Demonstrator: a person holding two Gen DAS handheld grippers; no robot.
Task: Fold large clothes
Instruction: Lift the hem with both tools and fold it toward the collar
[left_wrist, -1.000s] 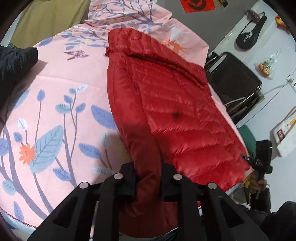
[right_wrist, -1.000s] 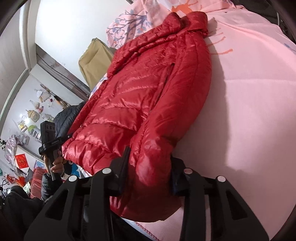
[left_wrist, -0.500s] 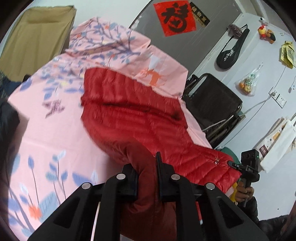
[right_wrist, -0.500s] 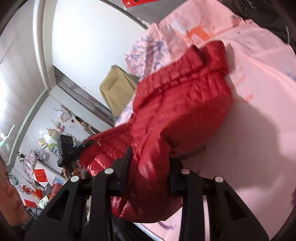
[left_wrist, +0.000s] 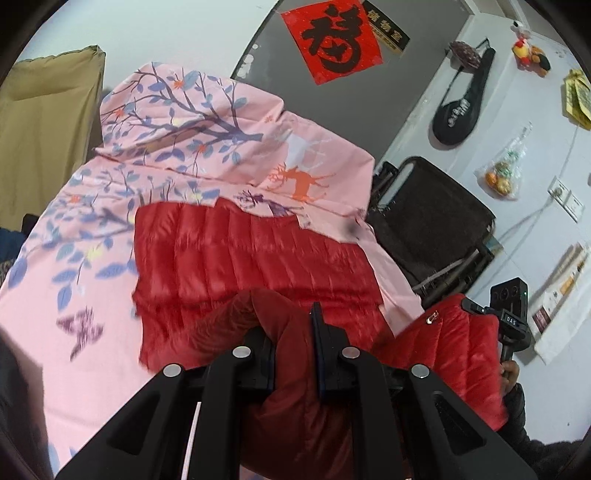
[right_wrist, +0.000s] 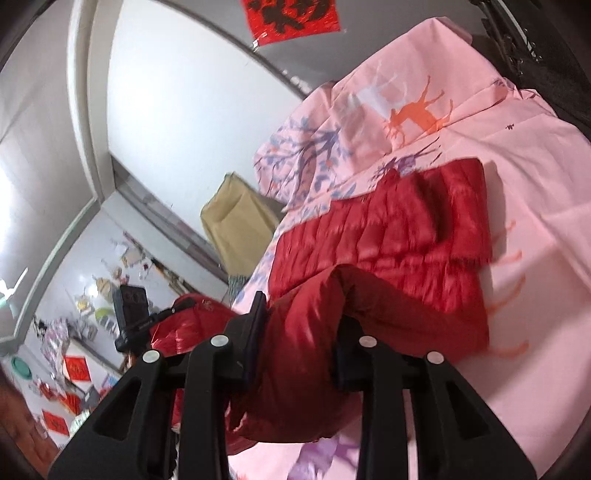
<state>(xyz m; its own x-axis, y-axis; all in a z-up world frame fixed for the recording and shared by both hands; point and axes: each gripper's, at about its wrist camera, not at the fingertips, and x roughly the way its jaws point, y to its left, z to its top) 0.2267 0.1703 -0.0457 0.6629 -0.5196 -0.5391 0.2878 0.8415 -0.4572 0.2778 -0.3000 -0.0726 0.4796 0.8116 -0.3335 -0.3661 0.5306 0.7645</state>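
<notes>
Hem corners of a red puffer jacket (left_wrist: 236, 254) sit clenched in both tongs, left (left_wrist: 293, 350) and right (right_wrist: 299, 343). Lifted, they let the bottom half fold forward over the part lying ahead on the pink sheet (left_wrist: 92, 332).

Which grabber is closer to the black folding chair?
The right one. In the left wrist view the chair stands past the bed's right edge, and the right gripper holds the jacket on that side; the left gripper is farther in.
</notes>
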